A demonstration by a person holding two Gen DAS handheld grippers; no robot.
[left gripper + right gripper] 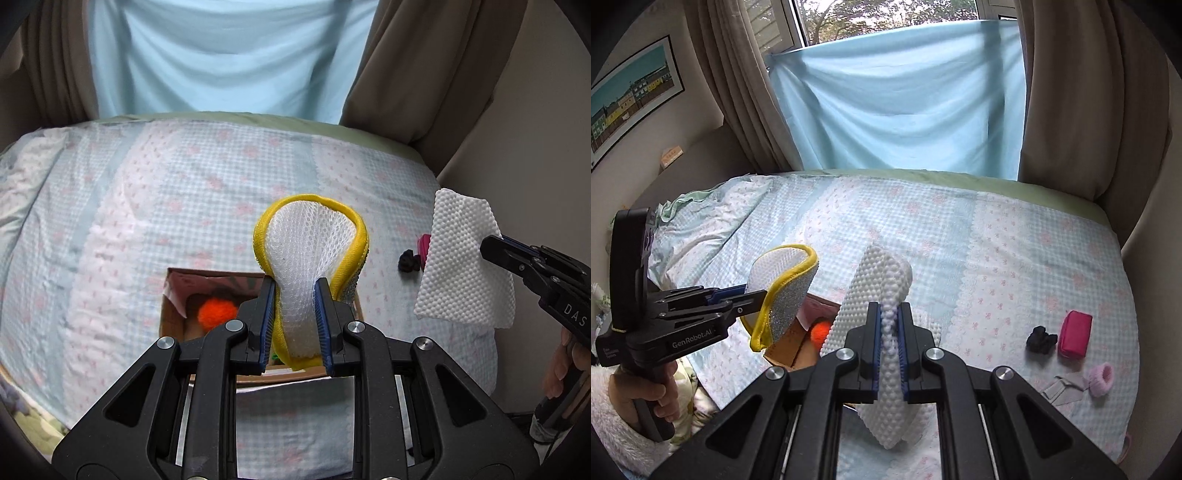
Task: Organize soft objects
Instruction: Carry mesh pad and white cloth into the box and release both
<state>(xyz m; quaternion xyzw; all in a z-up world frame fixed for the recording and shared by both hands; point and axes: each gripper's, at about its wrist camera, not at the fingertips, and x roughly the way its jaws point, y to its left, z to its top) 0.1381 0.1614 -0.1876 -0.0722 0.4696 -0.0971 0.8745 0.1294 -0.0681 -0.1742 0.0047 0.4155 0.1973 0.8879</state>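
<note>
My left gripper is shut on a yellow-rimmed mesh scrub pad, held up over the bed; the same pad and left gripper show at the left of the right wrist view. My right gripper is shut on a folded white dimpled cloth, which also shows at the right of the left wrist view as the white cloth beside the right gripper. Below both lies an open cardboard box with an orange pompom inside.
On the patterned bedspread at the right lie a black scrunchie, a pink pouch, a lilac fuzzy item and a grey fabric piece. Curtains and a blue sheet hang behind the bed. A hand holds the left gripper's handle.
</note>
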